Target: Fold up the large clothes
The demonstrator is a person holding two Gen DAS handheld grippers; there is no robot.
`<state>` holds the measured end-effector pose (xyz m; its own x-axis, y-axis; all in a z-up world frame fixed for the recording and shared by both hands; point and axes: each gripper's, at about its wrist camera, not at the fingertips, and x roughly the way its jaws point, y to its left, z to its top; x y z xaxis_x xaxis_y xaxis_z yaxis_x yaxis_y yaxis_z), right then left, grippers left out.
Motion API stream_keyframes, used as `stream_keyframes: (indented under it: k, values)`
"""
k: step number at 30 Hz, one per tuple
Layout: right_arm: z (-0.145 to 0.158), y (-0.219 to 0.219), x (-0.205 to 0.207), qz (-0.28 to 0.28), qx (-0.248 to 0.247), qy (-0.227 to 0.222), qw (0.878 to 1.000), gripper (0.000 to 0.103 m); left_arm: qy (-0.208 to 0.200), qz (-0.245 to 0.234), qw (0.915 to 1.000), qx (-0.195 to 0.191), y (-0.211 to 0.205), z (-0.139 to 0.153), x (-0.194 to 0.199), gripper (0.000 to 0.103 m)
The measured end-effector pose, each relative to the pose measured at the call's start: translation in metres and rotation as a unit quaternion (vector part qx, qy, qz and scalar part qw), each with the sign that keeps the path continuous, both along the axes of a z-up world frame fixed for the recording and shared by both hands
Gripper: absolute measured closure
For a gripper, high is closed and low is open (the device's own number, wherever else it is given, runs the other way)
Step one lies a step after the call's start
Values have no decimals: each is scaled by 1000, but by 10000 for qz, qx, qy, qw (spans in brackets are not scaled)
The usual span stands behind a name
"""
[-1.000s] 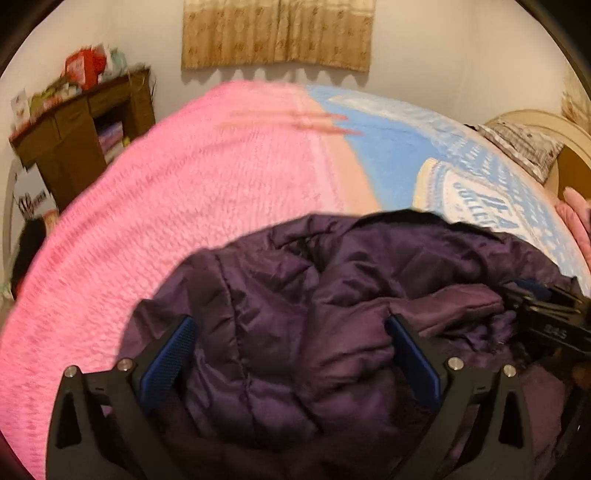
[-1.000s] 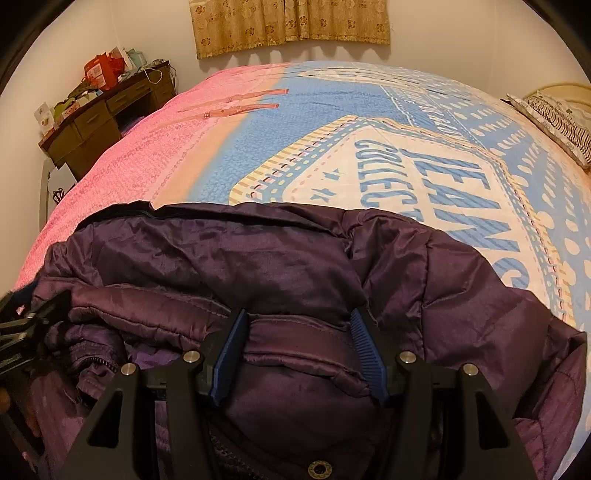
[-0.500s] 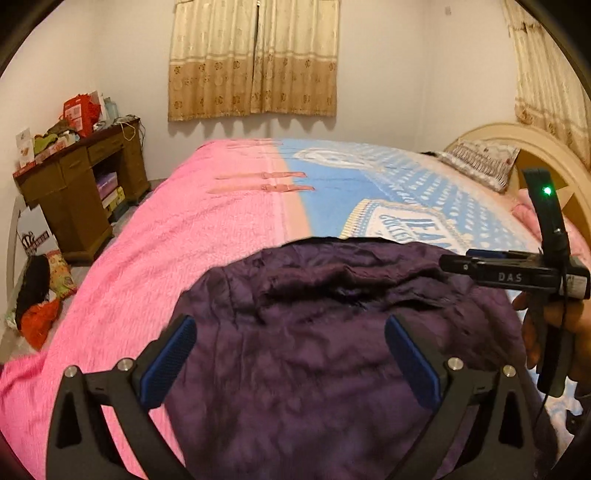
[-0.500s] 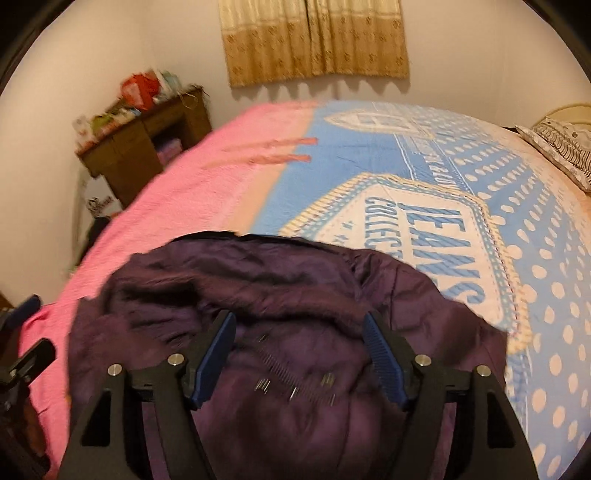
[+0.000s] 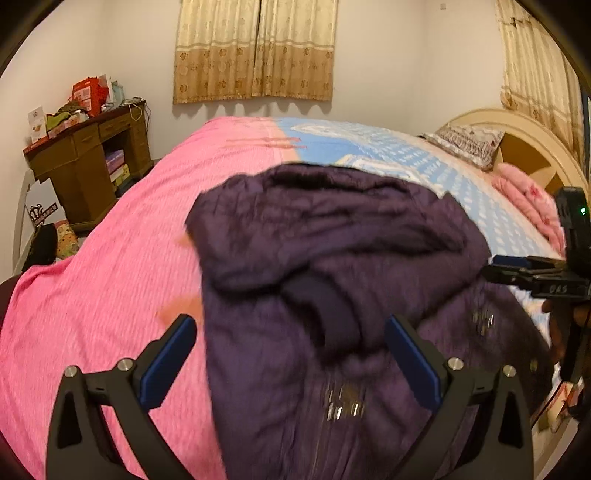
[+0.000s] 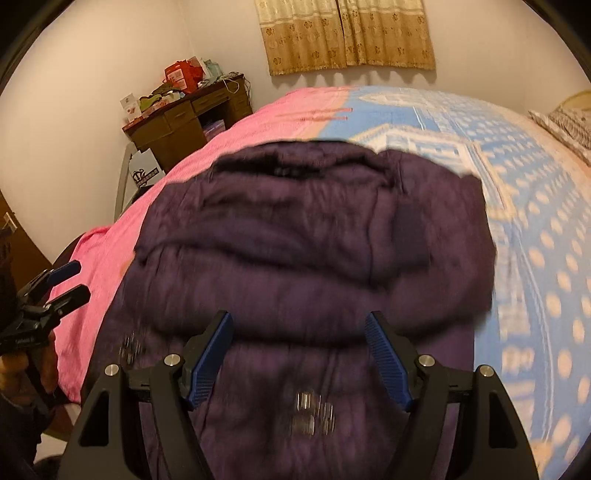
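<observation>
A dark purple padded jacket (image 5: 332, 240) lies folded in a bulky bundle on the bed, across the seam between the pink (image 5: 110, 277) and blue (image 6: 535, 221) halves of the cover. My left gripper (image 5: 288, 325) hovers open above the jacket's near left part, with nothing between its blue pads. My right gripper (image 6: 298, 317) hangs open over the jacket (image 6: 314, 240) near its front edge, its pads clear of the cloth. Each view shows the other gripper at its edge: the right gripper (image 5: 517, 266) in a hand, and the left gripper (image 6: 62, 284).
A brown wooden desk (image 5: 85, 158) with clutter on top stands left of the bed against the wall. A patterned pillow (image 5: 465, 142), a pink blanket (image 5: 528, 199) and a curved headboard (image 5: 524, 140) are at the far right. Curtains (image 6: 347, 33) hang behind the bed.
Both grippers have drawn back and risen from the jacket. The right gripper's jaws widened off the fold they were around. The jacket now lies further off as a folded bundle.
</observation>
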<state>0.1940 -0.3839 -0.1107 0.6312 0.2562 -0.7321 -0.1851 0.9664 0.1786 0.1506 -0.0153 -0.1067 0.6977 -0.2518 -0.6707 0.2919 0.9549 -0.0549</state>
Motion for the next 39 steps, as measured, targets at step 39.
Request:
stream_keyframes:
  k: [39]
  values:
    - [-63,-88,-181,-987,424,177,9941,43,1019,-84,9936,-475,32,-75,-105,34]
